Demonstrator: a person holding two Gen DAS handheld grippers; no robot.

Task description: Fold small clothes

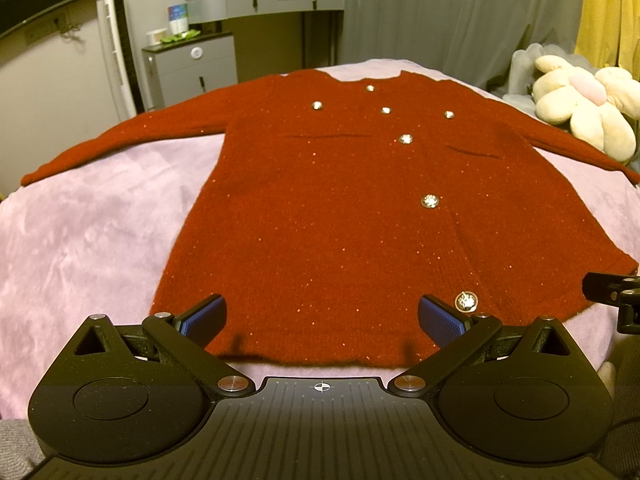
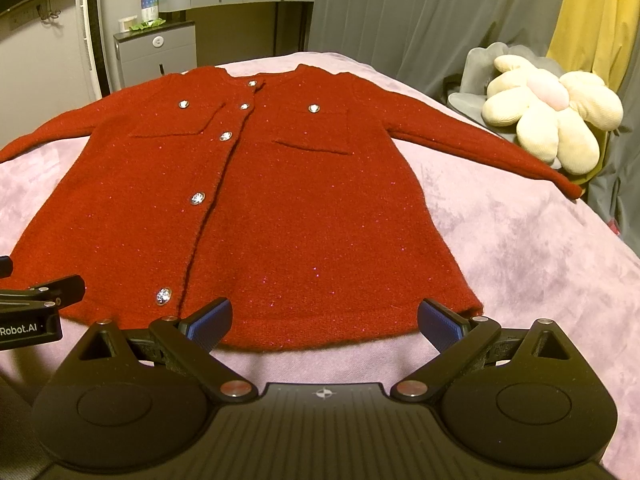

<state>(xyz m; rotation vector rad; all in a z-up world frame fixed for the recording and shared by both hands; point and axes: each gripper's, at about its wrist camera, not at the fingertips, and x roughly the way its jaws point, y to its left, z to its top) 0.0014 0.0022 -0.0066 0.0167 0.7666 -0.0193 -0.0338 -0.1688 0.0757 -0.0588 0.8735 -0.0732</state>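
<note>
The bed cover [image 1: 80, 240], a lilac plush surface, filled most of both views and carried the garment; the red cardigan [image 2: 280, 208] lay flat on it, front up and buttoned, with the collar at the far end and the hem at the near end; both sleeves were spread outward from the body, the right sleeve [image 2: 480, 152] reaching toward the flower cushion [image 2: 552, 116], which sat beyond the cardigan's right side at the cover's edge; a grey curtain [image 2: 400, 20] hung behind the cardigan's collar end, and a grey dresser [image 1: 280, 0] with bottles on top stood farther back, left of the curtain.

The left gripper [image 1: 322, 320] was positioned at the cardigan's hem, over the left half of the hem; its jaws were spread wide and released, holding nothing; whether the blue pads [image 1: 204, 318] touched the fabric could not be determined; the right gripper [image 2: 324, 320] was positioned at the same hem, over the right half, near the right hem corner; its jaws were likewise spread and released, with nothing between them.

The lowest button [image 2: 163, 295], silver and faceted, sat on the cardigan's placket just above the hem, between the two grippers; two chest pockets lay below the collar.
</note>
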